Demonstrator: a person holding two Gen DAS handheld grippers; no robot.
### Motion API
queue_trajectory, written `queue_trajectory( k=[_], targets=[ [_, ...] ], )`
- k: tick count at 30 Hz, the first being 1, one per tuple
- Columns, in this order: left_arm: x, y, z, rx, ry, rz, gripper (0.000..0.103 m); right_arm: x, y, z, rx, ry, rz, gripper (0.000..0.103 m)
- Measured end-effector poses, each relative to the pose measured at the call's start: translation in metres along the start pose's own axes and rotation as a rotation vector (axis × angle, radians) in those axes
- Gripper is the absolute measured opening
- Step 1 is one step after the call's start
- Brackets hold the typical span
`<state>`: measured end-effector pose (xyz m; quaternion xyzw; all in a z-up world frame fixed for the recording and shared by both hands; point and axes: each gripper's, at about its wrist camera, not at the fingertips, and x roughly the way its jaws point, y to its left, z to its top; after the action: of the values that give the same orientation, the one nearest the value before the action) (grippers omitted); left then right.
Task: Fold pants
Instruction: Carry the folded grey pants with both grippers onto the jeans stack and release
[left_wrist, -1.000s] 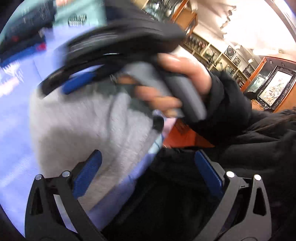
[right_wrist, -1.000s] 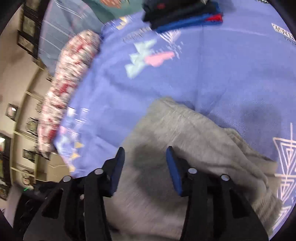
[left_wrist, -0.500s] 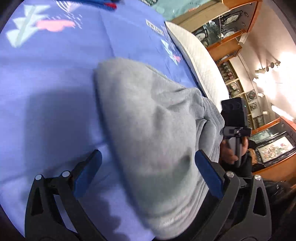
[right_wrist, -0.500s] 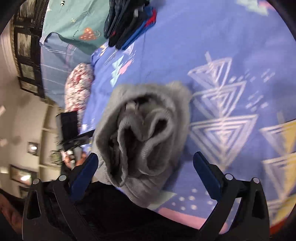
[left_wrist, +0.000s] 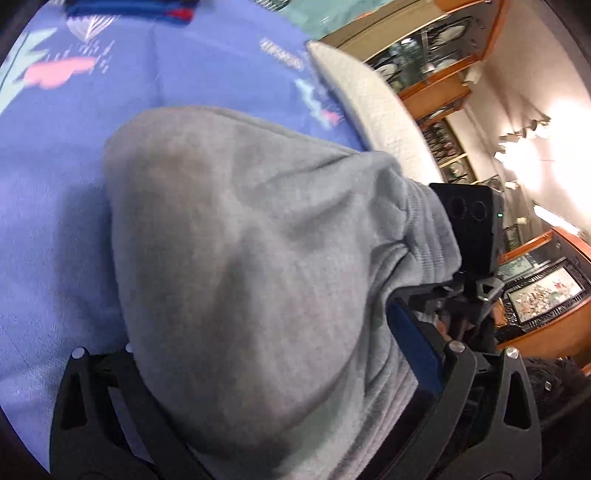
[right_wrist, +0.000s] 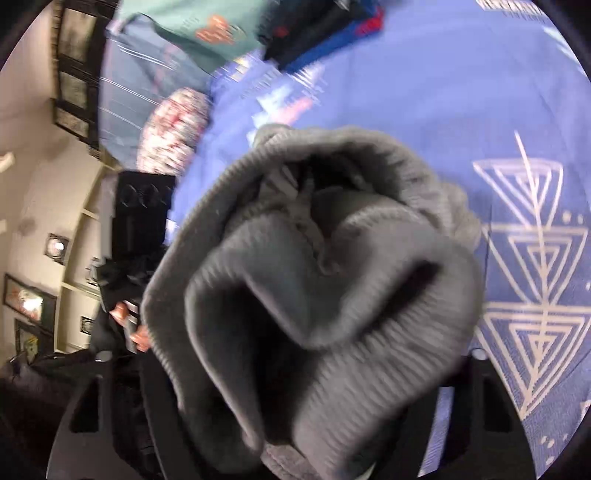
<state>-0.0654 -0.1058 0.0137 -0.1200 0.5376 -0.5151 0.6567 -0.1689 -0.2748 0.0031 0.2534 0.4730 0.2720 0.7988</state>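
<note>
The grey pants (left_wrist: 236, 266) fill most of both views and hide much of each tool. In the left wrist view they are a rounded, bunched mass running from the middle of the frame to the bottom edge, lying on the blue patterned bed cover (left_wrist: 55, 206). They cover the left finger of the left hand-held gripper (left_wrist: 280, 373) completely; only its right blue pad (left_wrist: 413, 354) shows, at the lower right, against the fabric's edge. Whether that pad presses the cloth cannot be told, so its grip stays uncertain, though the fingers stand wide with the bundle between them.

In the right wrist view the pants (right_wrist: 314, 288) show their ribbed waistband, folded into thick open loops at the centre and bottom. The fabric hides both pads of the right hand-held gripper (right_wrist: 291, 398); only the black frame shows at the lower left and lower right. Its jaws have just been closing, with the waistband between them; whether they pinch it is not visible.

The other tool's black body (right_wrist: 142, 210) appears at the left of this view, with fingertips (right_wrist: 140, 334) beneath it. A stack of dark clothes (right_wrist: 321, 33) at the upper edge is motion-blurred, as is a floral pillow (right_wrist: 171, 129) at the upper left.
</note>
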Motion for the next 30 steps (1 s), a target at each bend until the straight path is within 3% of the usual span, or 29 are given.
queue_trajectory(
  k=[3,6,8,12,15,18,20,22,23,25,28,30],
  targets=[
    [-0.025,-0.016,0.026,0.051,-0.087,0.016,0.099,-0.012,0.022,0.026,-0.077,-0.052,-0.01,0.07],
    [-0.059,-0.023,0.071,0.081,-0.169,0.036,0.099,-0.024,0.049,0.082,-0.158,-0.119,-0.037,0.07],
    [-0.094,-0.031,0.115,0.137,-0.237,0.092,0.099,-0.031,0.075,0.13,-0.232,-0.188,-0.074,0.07],
    [-0.153,-0.041,0.231,0.202,-0.387,0.151,0.101,-0.038,0.124,0.265,-0.334,-0.336,-0.171,0.07],
    [-0.181,-0.013,0.321,0.168,-0.455,0.174,0.101,-0.018,0.136,0.354,-0.356,-0.421,-0.257,0.076],
    [-0.177,0.066,0.391,0.013,-0.506,0.182,0.101,0.017,0.116,0.424,-0.362,-0.468,-0.367,0.084],
    [-0.149,0.127,0.414,-0.102,-0.485,0.25,0.101,0.056,0.083,0.459,-0.353,-0.458,-0.49,0.092],
    [-0.118,0.191,0.418,-0.273,-0.425,0.313,0.101,0.096,0.029,0.481,-0.257,-0.368,-0.61,0.093],
    [-0.111,0.211,0.414,-0.322,-0.431,0.294,0.101,0.104,0.006,0.483,-0.189,-0.353,-0.574,0.093],
    [-0.117,0.214,0.407,-0.293,-0.487,0.238,0.101,0.099,-0.009,0.475,-0.144,-0.407,-0.48,0.094],
    [-0.134,0.196,0.401,-0.217,-0.493,0.217,0.101,0.084,0.007,0.461,-0.214,-0.471,-0.445,0.095],
    [-0.153,0.184,0.391,-0.223,-0.507,0.19,0.101,0.066,0.024,0.446,-0.25,-0.52,-0.437,0.095]
  ],
)
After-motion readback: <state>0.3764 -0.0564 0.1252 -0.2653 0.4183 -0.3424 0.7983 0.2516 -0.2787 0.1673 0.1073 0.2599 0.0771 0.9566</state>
